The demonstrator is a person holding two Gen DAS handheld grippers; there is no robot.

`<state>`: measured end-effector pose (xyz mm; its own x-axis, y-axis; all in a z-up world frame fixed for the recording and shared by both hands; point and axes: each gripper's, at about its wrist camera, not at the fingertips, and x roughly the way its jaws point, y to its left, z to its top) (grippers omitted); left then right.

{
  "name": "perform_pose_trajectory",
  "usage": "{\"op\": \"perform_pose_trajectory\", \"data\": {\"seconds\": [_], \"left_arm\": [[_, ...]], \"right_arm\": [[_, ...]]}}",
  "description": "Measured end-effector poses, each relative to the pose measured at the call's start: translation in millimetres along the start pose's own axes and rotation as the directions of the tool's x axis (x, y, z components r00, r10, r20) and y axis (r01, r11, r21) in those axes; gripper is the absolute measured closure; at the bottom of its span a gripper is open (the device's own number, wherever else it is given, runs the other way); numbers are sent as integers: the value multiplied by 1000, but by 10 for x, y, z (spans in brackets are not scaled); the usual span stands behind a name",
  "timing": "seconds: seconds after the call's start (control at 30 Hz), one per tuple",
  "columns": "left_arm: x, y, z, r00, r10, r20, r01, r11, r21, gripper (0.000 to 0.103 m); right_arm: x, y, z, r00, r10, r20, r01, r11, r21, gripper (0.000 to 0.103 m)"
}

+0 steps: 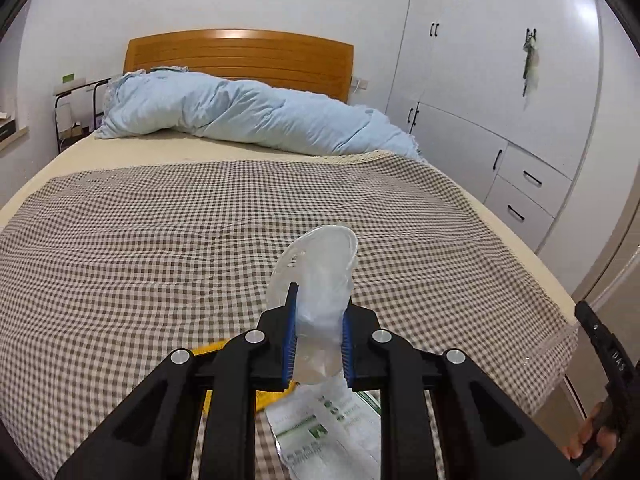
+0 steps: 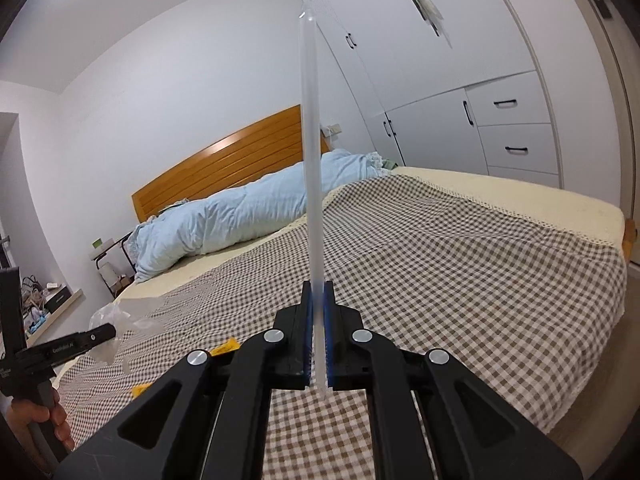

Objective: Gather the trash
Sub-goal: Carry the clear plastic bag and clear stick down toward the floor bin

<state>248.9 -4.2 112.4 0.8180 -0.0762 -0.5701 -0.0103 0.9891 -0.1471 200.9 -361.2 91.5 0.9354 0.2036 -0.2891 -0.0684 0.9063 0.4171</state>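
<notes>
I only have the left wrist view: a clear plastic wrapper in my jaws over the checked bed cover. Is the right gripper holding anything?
Observer: Yes. The right gripper is shut on a translucent plastic tube, which sticks straight out past the fingertips.
Operator: Any trash left on the bed?
Observer: A yellow scrap lies on the checked cover, left of the right gripper.
Operator: Does my wrapper show from there?
Observer: Yes, crumpled in the left gripper.
</notes>
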Motion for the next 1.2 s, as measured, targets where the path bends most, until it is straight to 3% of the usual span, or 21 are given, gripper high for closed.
{"op": "perform_pose_trajectory", "data": {"seconds": [0.73,1.2], "left_arm": [[-1128,-349,-375,995,-67,76,66,998,20,87],[-1547,-428,-567,989,-102,105,101,995,21,87]], "right_arm": [[-920,209,-197,1000,30,-5,-30,998,-55,98],[-1327,297,-288,999,37,-2,-37,994,-107,98]]}}
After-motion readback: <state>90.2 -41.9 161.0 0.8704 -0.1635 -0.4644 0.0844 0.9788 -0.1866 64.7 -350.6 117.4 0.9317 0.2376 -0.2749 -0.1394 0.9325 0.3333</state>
